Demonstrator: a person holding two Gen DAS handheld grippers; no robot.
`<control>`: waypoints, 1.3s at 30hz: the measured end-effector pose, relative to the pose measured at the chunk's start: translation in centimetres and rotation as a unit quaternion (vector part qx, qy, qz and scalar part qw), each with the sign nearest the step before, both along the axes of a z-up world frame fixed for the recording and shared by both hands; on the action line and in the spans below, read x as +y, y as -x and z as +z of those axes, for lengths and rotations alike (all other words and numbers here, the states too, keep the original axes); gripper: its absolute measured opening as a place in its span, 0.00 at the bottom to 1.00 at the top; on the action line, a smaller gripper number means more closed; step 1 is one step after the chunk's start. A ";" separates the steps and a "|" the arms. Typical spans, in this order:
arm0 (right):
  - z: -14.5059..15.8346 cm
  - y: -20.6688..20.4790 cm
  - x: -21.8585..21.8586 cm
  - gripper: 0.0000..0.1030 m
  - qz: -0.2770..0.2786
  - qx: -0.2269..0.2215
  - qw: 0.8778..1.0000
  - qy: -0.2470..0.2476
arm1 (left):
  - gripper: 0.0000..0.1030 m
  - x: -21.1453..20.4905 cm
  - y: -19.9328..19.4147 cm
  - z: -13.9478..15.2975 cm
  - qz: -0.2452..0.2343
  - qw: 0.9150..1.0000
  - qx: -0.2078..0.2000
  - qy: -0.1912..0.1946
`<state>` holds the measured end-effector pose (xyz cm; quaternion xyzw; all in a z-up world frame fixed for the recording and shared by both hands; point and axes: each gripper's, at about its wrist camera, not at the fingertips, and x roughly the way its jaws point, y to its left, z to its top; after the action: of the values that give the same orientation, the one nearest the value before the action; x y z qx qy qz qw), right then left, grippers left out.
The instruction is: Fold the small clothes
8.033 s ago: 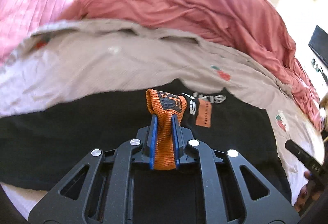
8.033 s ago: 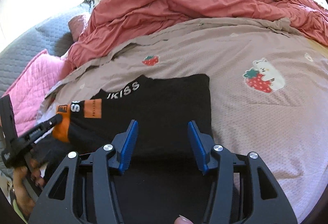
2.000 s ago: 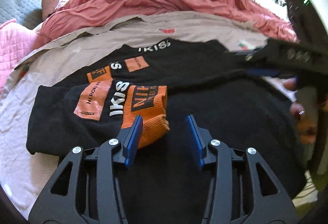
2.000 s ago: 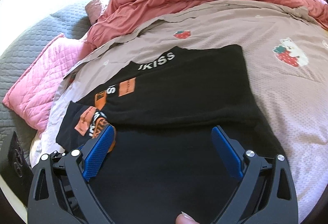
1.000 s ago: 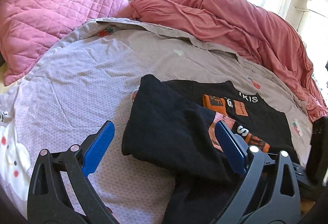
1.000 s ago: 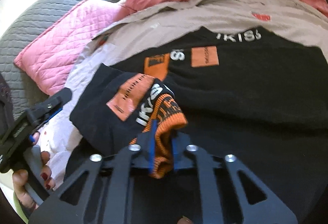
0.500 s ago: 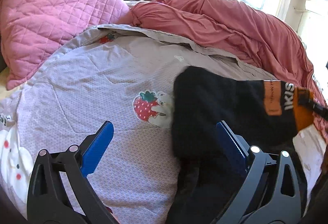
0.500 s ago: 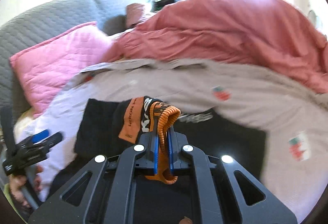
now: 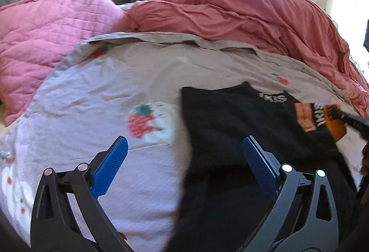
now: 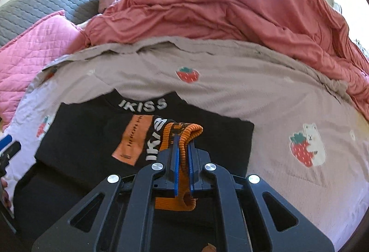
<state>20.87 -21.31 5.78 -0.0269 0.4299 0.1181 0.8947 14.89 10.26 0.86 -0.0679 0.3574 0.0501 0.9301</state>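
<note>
Now my right gripper (image 10: 182, 155) is pinching the orange cuff (image 10: 184, 134) of the black top (image 10: 92, 136), which lies flat on the bed (image 10: 253, 90) just ahead of it. My left gripper (image 9: 184, 159) is wide open and holds nothing; the top's edge sits between its fingers. I think I should lay the sleeve flat across the top, pull it smooth, then let go.

Left wrist view smeared with motion blur, strawberry print (image 9: 143, 121) on the bedsheet (image 9: 92, 95) mushy. Black sweater (image 9: 242, 127) cut off at 6 o'clock, lettering clipped to "IKIS". Orange cuff (image 10: 182, 136) half buried between right hand-held gripper (image 10: 182, 148) pads. Small print on orange patch (image 10: 132, 140) unreadable.
</note>
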 end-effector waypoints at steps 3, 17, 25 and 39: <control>-0.9 -0.2 -0.7 0.05 -0.008 0.011 1.000 0.001 | 0.72 -2.6 -2.5 0.1 -0.015 0.999 0.026 -0.030; -4.8 -2.1 -1.0 0.06 -0.011 0.047 0.997 0.053 | 0.80 -3.0 -6.4 -6.2 -0.038 0.995 0.080 0.052; -2.3 -0.9 -3.3 0.20 -0.053 0.021 0.998 0.032 | 0.79 -2.6 -5.3 -4.8 -0.038 0.996 0.052 0.063; -0.9 3.1 2.2 0.25 0.029 0.015 0.999 0.000 | 0.79 -7.2 -1.7 -0.2 -0.088 0.994 -0.043 -0.058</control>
<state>17.76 -19.07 4.88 -0.0374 0.4425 0.1439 0.8844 16.63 3.05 0.62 0.0158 0.3183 -0.0142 0.9478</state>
